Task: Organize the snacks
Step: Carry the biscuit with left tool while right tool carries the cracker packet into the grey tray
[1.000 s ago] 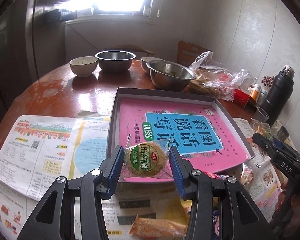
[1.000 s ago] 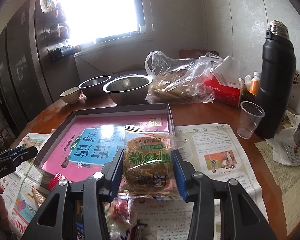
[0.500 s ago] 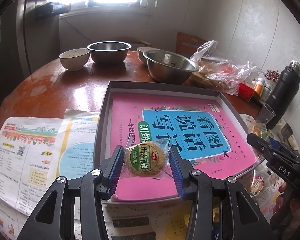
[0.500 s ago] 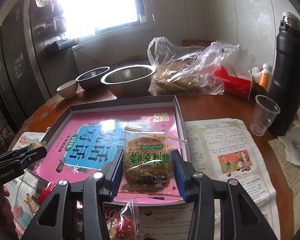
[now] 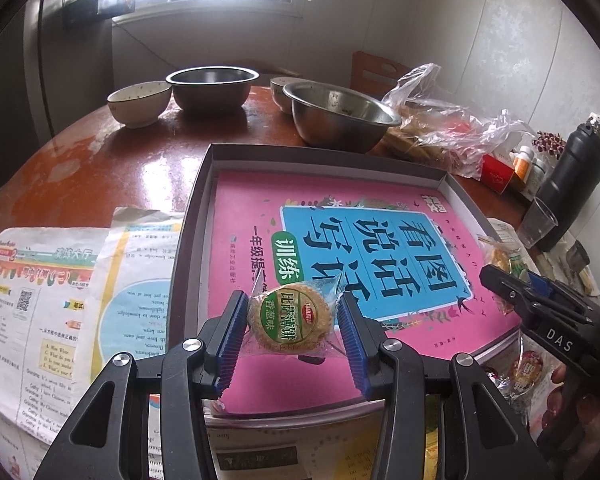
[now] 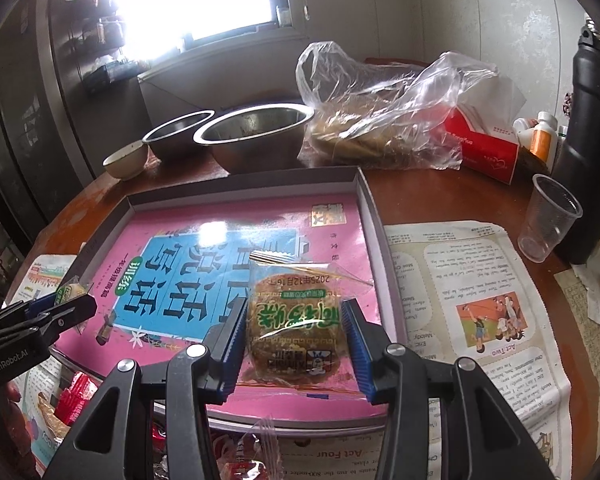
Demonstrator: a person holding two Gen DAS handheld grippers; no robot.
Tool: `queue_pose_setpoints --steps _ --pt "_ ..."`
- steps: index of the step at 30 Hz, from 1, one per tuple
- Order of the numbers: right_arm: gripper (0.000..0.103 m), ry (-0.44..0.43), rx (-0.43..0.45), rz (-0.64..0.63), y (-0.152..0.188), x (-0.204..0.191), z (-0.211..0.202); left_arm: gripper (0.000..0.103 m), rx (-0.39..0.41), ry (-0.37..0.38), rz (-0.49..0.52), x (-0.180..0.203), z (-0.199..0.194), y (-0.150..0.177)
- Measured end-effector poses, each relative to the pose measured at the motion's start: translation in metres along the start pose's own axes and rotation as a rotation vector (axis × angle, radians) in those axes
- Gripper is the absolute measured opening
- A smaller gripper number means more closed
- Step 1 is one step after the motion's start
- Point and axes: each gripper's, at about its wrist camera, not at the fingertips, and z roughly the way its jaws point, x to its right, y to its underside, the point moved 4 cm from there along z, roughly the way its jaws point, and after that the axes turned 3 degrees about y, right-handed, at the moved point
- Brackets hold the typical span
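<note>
A shallow grey box (image 5: 196,200) lined with a pink and blue printed sheet lies on the round wooden table. My left gripper (image 5: 292,322) is shut on a round cracker in a clear wrapper with a green label (image 5: 290,316), held over the box's near left part. My right gripper (image 6: 296,332) is shut on a brown wrapped biscuit with green lettering (image 6: 294,320), held over the box's near right part (image 6: 374,216). Each gripper shows at the edge of the other's view: the right gripper (image 5: 512,284), the left gripper (image 6: 66,300). Loose wrapped snacks (image 6: 76,400) lie below the box's front edge.
Two steel bowls (image 5: 340,120) and a ceramic bowl (image 5: 140,102) stand behind the box. A clear plastic bag of food (image 6: 380,120), a red tissue box (image 6: 488,152), a plastic cup (image 6: 548,216) and a black flask (image 6: 588,120) stand to the right. Newspapers (image 5: 40,300) cover the near table.
Both grippers have moved forward and down over the box, each still holding its snack. The box now fills more of both views.
</note>
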Motion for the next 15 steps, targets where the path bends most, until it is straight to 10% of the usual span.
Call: queue_pose_setpoints --steps 15 --pt "0.047 0.01 -0.044 0.006 0.0054 0.0036 0.0077 0.049 -0.026 -0.001 0.006 0.0037 0.0064 0.0041"
